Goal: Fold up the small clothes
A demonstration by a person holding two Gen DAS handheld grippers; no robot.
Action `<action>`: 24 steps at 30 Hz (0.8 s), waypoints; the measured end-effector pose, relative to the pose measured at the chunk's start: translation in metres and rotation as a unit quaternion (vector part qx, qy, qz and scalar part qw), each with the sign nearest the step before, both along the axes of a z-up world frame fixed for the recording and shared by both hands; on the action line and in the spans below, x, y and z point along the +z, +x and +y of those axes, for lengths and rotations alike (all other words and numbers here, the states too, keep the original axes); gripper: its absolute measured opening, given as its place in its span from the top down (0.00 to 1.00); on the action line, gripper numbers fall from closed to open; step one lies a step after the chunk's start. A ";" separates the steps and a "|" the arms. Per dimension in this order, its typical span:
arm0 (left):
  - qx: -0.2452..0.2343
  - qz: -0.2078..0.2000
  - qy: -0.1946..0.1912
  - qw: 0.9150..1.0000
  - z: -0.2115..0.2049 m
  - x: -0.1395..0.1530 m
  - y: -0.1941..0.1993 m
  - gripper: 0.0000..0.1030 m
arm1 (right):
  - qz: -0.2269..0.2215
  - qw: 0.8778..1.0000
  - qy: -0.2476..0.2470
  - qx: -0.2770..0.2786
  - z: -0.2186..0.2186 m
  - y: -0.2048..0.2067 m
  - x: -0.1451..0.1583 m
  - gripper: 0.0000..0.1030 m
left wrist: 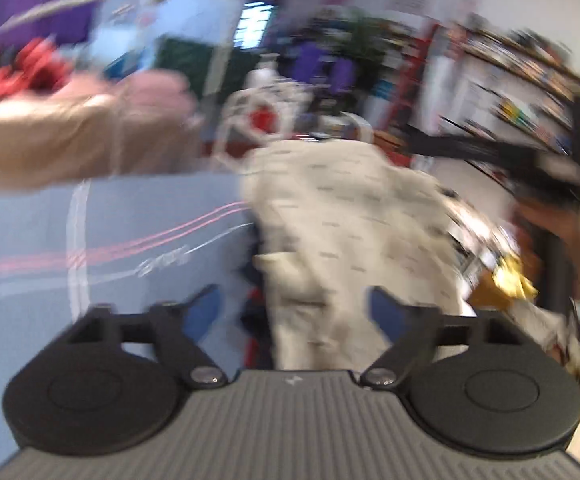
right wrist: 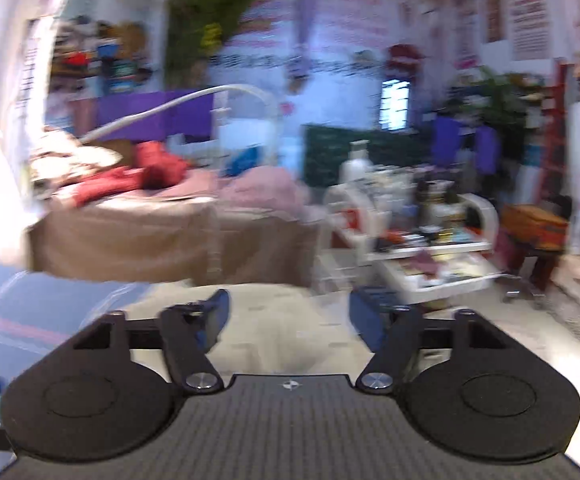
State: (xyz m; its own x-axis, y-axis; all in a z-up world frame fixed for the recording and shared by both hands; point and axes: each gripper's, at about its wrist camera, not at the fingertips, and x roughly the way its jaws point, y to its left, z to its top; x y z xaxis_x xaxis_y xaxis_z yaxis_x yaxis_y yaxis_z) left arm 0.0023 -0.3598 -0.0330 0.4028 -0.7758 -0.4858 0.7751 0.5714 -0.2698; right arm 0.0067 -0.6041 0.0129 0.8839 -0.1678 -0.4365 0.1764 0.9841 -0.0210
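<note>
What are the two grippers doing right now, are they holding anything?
Left gripper: open, nothing clamped; the cream printed garment lies ahead, between its fingers.
Right gripper: open, holding nothing; it hangs over the same cream cloth.

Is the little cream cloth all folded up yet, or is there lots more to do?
Not yet. The cream garment looks rumpled on the blue table cover, with no neat fold showing. Nothing is in hand: the left gripper and right gripper both stand open over it. The folding looks still to come.
</note>
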 end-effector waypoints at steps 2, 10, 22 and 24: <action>-0.048 -0.017 0.016 0.999 -0.014 0.001 -0.014 0.42 | 0.021 0.999 0.008 0.023 0.002 0.019 -0.009 0.66; -0.034 -0.027 0.091 0.995 -0.049 -0.031 0.000 0.37 | 0.074 0.995 0.045 -0.054 -0.028 0.075 -0.050 0.68; -0.027 -0.047 0.092 0.994 -0.006 -0.015 -0.005 0.00 | -0.047 0.995 0.050 -0.079 0.028 0.027 -0.024 0.00; -0.015 -0.064 0.114 0.991 0.004 -0.008 -0.003 0.00 | -0.038 0.994 0.086 -0.058 0.048 0.022 -0.017 0.00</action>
State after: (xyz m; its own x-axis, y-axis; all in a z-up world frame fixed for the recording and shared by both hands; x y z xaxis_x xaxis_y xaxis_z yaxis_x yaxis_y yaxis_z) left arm -0.0010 -0.3560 -0.0411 0.4506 -0.6644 -0.5963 0.8123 0.5823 -0.0349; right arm 0.0287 -0.5556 -0.0039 0.8945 -0.1995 -0.4000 0.2837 0.9450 0.1630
